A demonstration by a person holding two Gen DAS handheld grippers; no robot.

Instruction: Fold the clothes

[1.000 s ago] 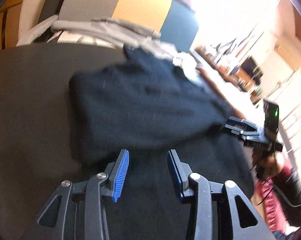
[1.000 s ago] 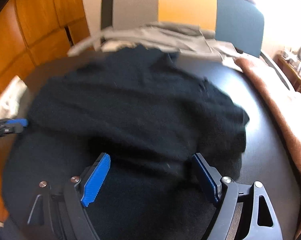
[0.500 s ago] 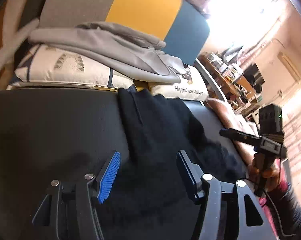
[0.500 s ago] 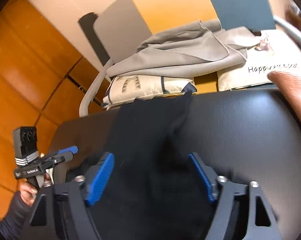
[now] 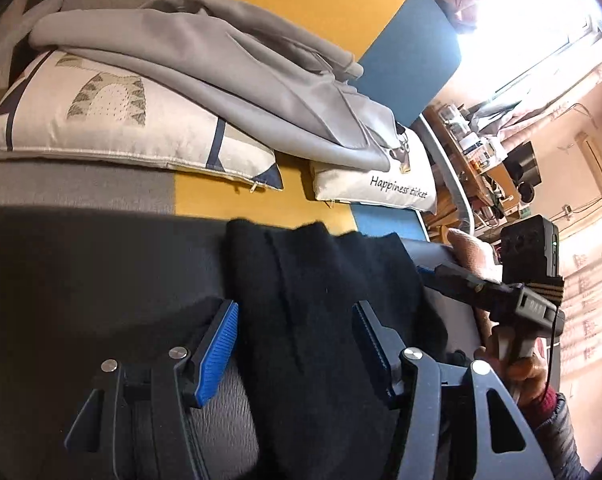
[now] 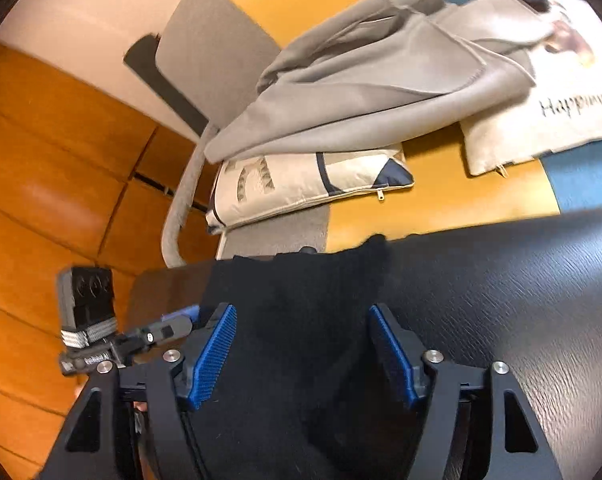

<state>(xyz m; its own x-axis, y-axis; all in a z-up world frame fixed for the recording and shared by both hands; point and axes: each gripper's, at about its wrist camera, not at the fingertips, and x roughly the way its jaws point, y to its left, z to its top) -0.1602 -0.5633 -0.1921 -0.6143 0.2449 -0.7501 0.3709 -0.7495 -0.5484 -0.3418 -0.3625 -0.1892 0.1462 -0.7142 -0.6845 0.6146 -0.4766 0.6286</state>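
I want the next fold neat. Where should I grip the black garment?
Probably the black garment at its far edge by the sofa, one corner per gripper, approaching from the near side: it lies as a long strip between the open fingers of both grippers.

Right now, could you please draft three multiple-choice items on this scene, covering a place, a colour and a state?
1. Where does the grey garment lie?
A. across the cushions
B. on the dark table
C. on the floor

2. What colour are the left gripper's pads?
A. red
B. blue
C. green

3. How do the right gripper's jaws stand?
A. shut on the black garment
B. shut on nothing
C. open, with the black garment between them

Answers: 1 A, it drapes over the patterned cushion. 2 B, the ribbed pads are blue. 3 C, both pads stand apart.
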